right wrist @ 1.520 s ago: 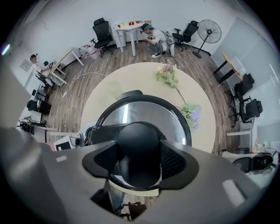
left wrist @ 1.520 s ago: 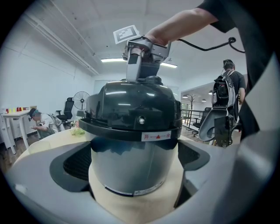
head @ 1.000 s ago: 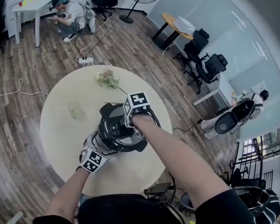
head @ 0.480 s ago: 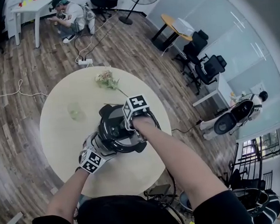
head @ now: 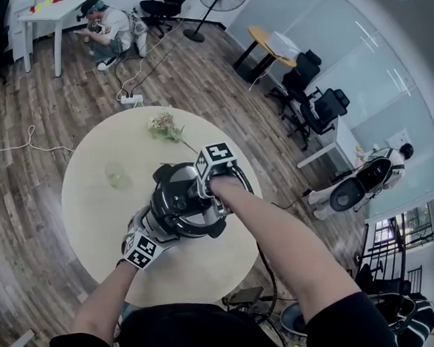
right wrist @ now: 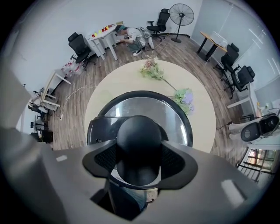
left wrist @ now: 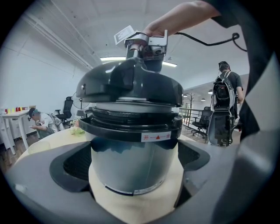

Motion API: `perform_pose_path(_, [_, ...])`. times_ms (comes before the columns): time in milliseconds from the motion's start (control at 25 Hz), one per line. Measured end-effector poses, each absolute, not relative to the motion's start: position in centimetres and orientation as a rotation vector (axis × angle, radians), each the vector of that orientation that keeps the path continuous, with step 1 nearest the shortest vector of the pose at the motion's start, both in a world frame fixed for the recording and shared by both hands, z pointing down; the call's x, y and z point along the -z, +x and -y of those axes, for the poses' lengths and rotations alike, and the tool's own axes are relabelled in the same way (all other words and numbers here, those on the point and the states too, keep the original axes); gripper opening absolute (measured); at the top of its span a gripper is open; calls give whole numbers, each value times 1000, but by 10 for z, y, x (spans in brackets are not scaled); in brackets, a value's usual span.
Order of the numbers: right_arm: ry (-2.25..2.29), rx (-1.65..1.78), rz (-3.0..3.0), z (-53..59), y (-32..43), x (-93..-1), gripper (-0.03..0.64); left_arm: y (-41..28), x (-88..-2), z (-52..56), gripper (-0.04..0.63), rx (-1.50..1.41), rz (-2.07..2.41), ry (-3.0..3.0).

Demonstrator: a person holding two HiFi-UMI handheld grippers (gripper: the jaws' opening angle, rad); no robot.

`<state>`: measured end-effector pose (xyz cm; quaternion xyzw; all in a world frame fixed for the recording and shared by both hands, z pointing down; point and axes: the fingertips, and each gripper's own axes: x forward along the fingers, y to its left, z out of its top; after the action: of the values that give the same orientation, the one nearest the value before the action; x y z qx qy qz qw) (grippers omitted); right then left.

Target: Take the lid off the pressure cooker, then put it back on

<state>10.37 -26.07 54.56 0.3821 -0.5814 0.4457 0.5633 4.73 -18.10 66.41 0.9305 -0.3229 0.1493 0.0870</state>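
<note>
The cooker (left wrist: pixel 127 151) stands on the table (head: pixel 94 215) with the left gripper (left wrist: pixel 133 173) clamped round its body. The lid (left wrist: pixel 131 83) is at its rim, seated or barely raised, I can't tell which. Above the cooker the right gripper (right wrist: pixel 140 159) points down, half-closed tight on the lid's knob (right wrist: pixel 139 131). I'd brace the body firmly and move the lid straight and level.
</note>
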Motion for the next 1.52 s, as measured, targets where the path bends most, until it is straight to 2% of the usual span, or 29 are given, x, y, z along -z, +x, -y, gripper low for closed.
perform_pose_path(480, [952,-1148,1449,287,137,-483,285,49,-667,182,591,-450,960,2772])
perform_pose_path(880, [1243,-1203,1376,306,291,-430,285,49,-666,181,591,-468,958,2771])
perform_pose_path(1200, [1423,-1276,1215,268,404,-483,285,47,-655,182,591,-459,969,2785])
perform_pose_path(1520, [1456,-1370,1147,233,428,-595,285,45,-653,182,591,-478,959,2790])
